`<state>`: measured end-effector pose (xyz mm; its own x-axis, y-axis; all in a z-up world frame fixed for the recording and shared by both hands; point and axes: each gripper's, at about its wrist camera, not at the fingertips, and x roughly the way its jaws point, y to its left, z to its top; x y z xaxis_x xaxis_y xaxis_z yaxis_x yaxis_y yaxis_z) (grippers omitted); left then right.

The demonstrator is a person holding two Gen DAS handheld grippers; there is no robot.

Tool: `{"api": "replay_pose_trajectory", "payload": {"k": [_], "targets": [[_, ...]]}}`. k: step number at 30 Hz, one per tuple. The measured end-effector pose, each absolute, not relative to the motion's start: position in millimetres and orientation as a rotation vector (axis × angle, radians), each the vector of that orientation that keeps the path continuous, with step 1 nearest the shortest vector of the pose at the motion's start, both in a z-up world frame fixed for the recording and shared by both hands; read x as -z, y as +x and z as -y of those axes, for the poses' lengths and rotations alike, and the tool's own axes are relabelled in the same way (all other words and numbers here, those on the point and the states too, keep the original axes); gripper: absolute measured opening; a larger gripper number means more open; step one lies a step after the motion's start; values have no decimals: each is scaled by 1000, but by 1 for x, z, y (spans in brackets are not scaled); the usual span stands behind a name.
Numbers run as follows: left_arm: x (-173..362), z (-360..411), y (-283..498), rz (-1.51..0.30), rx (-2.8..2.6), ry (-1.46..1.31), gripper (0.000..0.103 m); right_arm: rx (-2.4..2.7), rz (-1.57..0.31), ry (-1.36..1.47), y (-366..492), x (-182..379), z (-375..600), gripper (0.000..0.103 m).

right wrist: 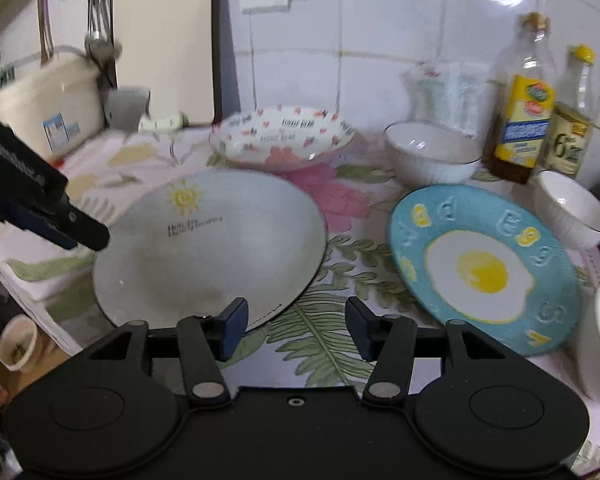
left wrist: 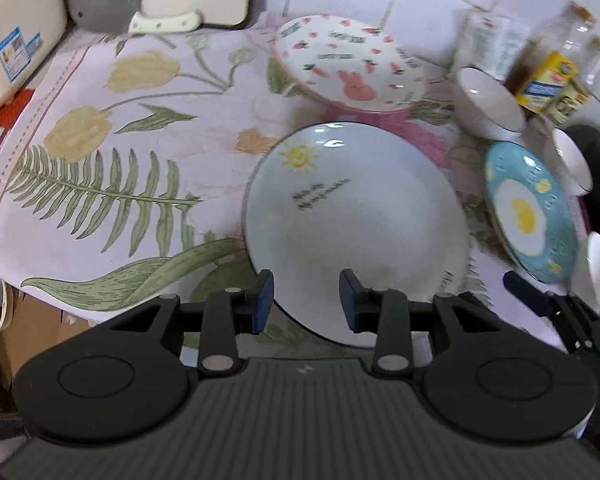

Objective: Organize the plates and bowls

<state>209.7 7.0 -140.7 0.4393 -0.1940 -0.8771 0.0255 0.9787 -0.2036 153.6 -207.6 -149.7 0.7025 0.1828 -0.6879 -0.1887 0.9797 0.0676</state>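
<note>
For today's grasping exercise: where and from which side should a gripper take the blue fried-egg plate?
Grip the blue fried-egg plate by its raised near rim, coming in low from the counter's front edge. It lies flat, so only the thin lip fits between two fingers, and bowls crowd its far and right sides.

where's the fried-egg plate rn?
The blue fried-egg plate lies flat on the floral tablecloth, right of the big sun plate in the right wrist view, with white bowls behind it and to its right.

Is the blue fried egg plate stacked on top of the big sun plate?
No, the blue egg plate lies flat on the tablecloth, apart from the sun plate.
</note>
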Motion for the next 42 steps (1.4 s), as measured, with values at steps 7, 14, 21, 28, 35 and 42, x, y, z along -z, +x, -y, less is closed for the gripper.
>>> {"api": "replay_pose_trajectory", "payload": {"k": [7,14,21,28,35,42], "targets": [[118,24,186,-1062,252,-122,39,-136,-654,123,110,118,255,63],[102,65,175,-1000,368,-42,40,-55,-595,215,80,105,287,64],[100,107,174,-943,466,21,41,20,-558,303,71,116,306,64],[109,128,182,-893,528,-66,43,140,-546,475,88,147,327,65],[129,146,213,-866,509,-53,50,238,-559,689,105,190,352,65],[170,167,259,-875,497,10,51,251,-523,685,120,206,348,65]]}}
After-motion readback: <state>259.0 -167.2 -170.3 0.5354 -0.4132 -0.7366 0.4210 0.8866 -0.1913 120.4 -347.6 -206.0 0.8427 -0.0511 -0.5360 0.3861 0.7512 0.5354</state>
